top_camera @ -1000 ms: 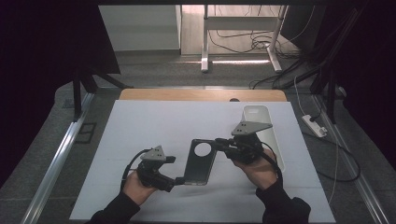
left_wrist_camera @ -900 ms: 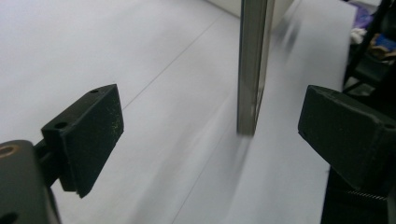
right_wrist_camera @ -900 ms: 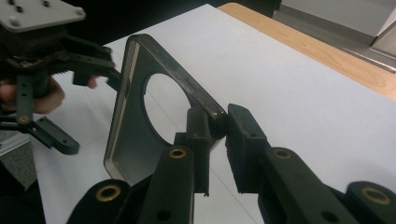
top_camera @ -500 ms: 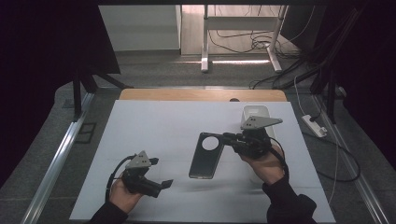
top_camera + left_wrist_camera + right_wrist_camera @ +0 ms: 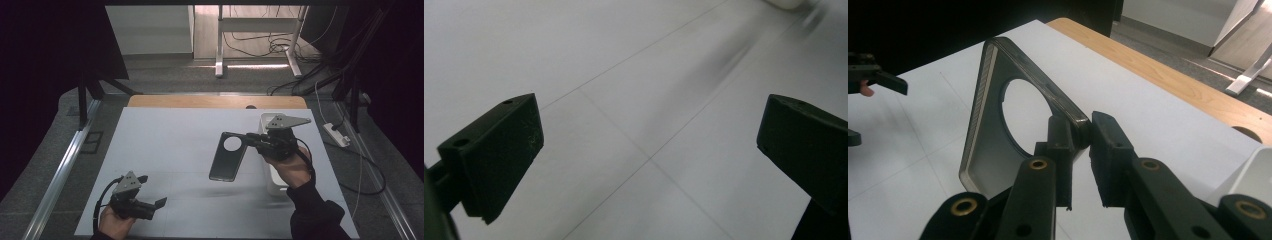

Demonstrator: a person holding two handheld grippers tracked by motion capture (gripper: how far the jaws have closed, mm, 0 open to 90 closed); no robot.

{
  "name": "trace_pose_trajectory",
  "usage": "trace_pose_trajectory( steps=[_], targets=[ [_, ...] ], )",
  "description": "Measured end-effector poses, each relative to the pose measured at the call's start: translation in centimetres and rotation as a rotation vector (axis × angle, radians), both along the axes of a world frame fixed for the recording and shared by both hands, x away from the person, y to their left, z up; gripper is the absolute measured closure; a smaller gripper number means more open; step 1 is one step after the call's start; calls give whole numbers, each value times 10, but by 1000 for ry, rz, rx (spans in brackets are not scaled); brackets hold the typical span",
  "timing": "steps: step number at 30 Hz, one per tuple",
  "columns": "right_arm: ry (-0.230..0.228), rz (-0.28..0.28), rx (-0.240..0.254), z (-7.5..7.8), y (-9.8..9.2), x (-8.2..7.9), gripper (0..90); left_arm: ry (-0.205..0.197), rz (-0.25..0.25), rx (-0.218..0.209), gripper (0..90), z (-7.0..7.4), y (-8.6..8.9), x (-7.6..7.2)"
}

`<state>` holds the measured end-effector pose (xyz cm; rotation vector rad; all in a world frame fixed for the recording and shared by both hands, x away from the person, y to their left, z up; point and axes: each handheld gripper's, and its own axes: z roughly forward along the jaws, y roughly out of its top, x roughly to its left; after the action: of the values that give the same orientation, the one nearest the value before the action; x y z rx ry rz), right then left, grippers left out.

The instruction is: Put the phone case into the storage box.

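I read the right gripper [image 5: 254, 138] as clamped on the upper corner of a dark, flat, rectangular phone case with a large round camera cut-out [image 5: 229, 156]. In the right gripper view the case [image 5: 1013, 120] stands on edge between the two black pads, its rim pinched at the corner beside the round hole, pale grey inner face towards the camera. From the high view the case hangs clear of the white table sheet [image 5: 165, 150], tilted, with its shadow on the sheet below and in front of it. It sits right of the table's middle, just left of a white box-shaped container [image 5: 272, 177] that the right hand [image 5: 290, 165] partly covers.

The left gripper [image 5: 157, 206] is near the front left corner of the sheet, well apart from the case. I note its jaws have just been opening; in the left gripper view they now stand wide, nothing between them, bare white sheet [image 5: 639, 125] below with faint lines crossing it. The left hand [image 5: 115, 222] holds it low over the sheet.

The wooden table edge [image 5: 215, 101] shows beyond the sheet's far side. In the right gripper view the left gripper [image 5: 878, 75] appears far off at the left margin.
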<state>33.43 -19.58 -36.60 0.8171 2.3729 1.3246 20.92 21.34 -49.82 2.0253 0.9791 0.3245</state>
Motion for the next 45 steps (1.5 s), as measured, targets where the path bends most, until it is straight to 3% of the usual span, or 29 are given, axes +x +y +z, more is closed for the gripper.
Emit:
trace_pose_trajectory(
  steps=[5, 13, 25, 31, 45],
  targets=[
    [-12, -8, -2, 4, -5, 7, 784, -20, 37, 30, 0, -2, 7, -10],
    [-19, -26, 4, 8, -13, 16, 784, -35, 114, -7, 0, -3, 24, -22],
    [-34, -55, 14, 19, -23, 27, 784, -35, 186, 13, 0, -7, 42, -35],
    [-46, -70, 15, 24, -27, 33, 784, -45, 203, 13, 0, -7, 46, -38],
    [-74, -97, -4, 35, -40, 51, 784, -28, 192, 24, 0, -8, 44, -36]
  ],
)
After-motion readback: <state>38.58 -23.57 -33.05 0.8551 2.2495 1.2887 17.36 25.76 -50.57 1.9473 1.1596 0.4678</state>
